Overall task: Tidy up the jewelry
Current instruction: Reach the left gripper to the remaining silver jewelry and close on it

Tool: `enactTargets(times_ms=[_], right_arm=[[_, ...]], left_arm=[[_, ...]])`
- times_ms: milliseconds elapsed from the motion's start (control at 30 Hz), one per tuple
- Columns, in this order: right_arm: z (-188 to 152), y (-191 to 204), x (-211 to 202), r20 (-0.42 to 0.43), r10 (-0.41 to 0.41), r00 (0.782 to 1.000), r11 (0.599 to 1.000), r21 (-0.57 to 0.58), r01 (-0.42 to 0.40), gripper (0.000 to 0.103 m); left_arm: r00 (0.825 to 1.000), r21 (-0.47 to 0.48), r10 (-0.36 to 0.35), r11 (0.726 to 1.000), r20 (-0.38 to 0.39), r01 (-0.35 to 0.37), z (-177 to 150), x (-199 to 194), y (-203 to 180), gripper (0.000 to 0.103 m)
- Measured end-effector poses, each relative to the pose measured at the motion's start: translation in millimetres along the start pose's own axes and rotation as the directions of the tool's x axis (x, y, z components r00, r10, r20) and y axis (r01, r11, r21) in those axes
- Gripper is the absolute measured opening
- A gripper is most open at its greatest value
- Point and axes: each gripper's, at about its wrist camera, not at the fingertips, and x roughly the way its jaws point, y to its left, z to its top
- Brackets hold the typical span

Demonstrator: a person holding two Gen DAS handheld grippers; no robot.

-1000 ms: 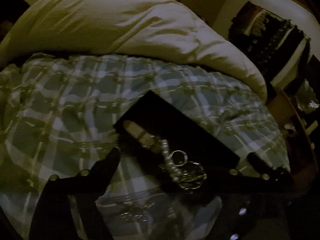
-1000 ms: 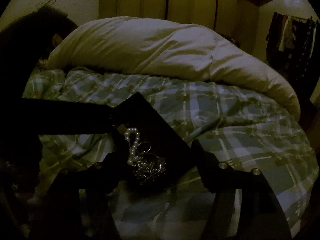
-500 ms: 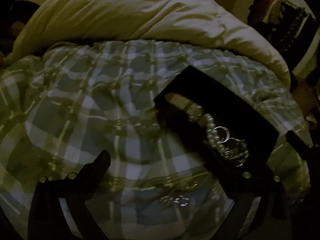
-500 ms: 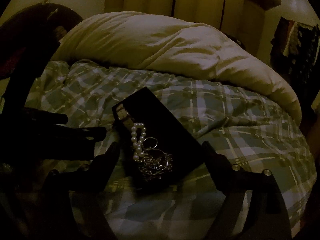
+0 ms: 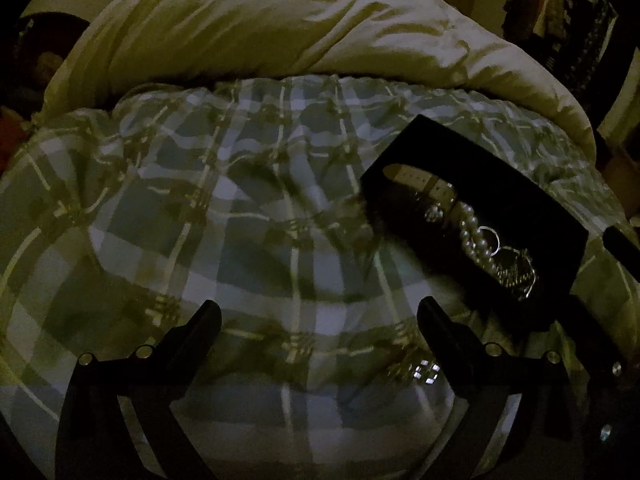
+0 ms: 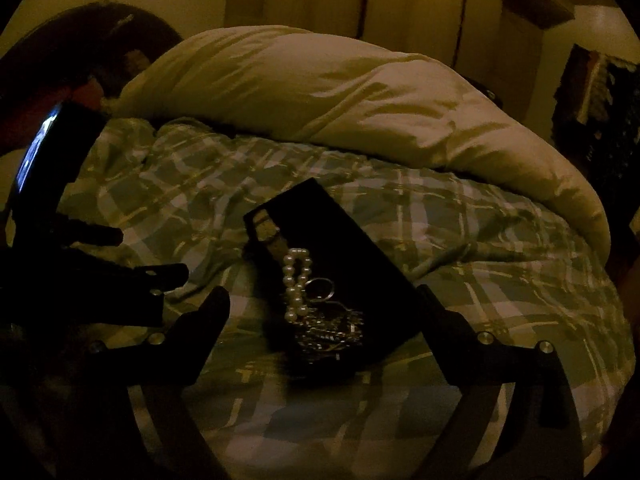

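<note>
1. Left gripper (image 5: 319, 320) was over the plaid bedspread (image 5: 240, 216), jaws spread wide, nothing between them; only fabric showed in the gap.
2. Right gripper (image 6: 324, 306) was also wide open and held nothing; its fingers sat either side of the near end of the black tray (image 6: 360, 248) in the right wrist view; contact with the tray couldn't be told.
3. Tray lay flat on the bedspread, angled diagonally; in the left wrist view it sat up and to the right of the left gripper, apart from it.
4. Tray contents, far end to near end: pale watch strap (image 6: 272, 236); pearl strand (image 6: 296, 280) doubled into a loop; small ring (image 6: 320, 289) just beside the pearls; tangle of silver chain (image 6: 332, 330) at the near end.
5. One small sparkly piece (image 5: 426, 372) lay loose on the bedspread, outside the tray, close to the left gripper's right-hand finger; too blurred to identify.
6. Cream duvet (image 5: 300, 28) was bunched across the far side of the bed, behind the tray.
7. Lighting was dim; fine detail in the chain pile wasn't resolvable.
</note>
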Motion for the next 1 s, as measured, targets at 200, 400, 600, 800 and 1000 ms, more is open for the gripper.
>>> enactTargets(times_ms=[200,400,600,800,1000], right_arm=[[-3.6,25.3,0.0,-0.023,0.135,0.991,0.988,-0.069,-0.137,0.091],[-11.8,48.1,3.7,-0.077,0.256,0.964,0.960,-0.099,-0.263,0.091],[-23.8,56.7,23.1,-0.180,0.295,0.938,0.948,-0.072,-0.311,0.074],[-27.5,51.9,38.9,-0.222,0.349,0.910,0.935,0.023,-0.353,0.064],[-29.0,52.1,50.1,-0.238,0.337,0.911,0.940,0.028,-0.340,0.049]], left_arm=[[0.999,0.031,0.045,0.999,0.011,-0.045,2.3,-7.2,11.5,0.096],[0.998,0.059,0.058,0.997,-0.001,-0.058,2.0,-5.6,22.3,0.096],[1.000,0.008,-0.017,1.000,0.025,0.017,2.0,-12.7,33.1,0.094],[0.988,0.006,-0.152,0.988,0.014,0.152,0.4,-15.6,23.4,0.065],[0.962,0.024,-0.268,0.963,-0.044,0.269,-6.0,-6.3,5.7,0.040]])
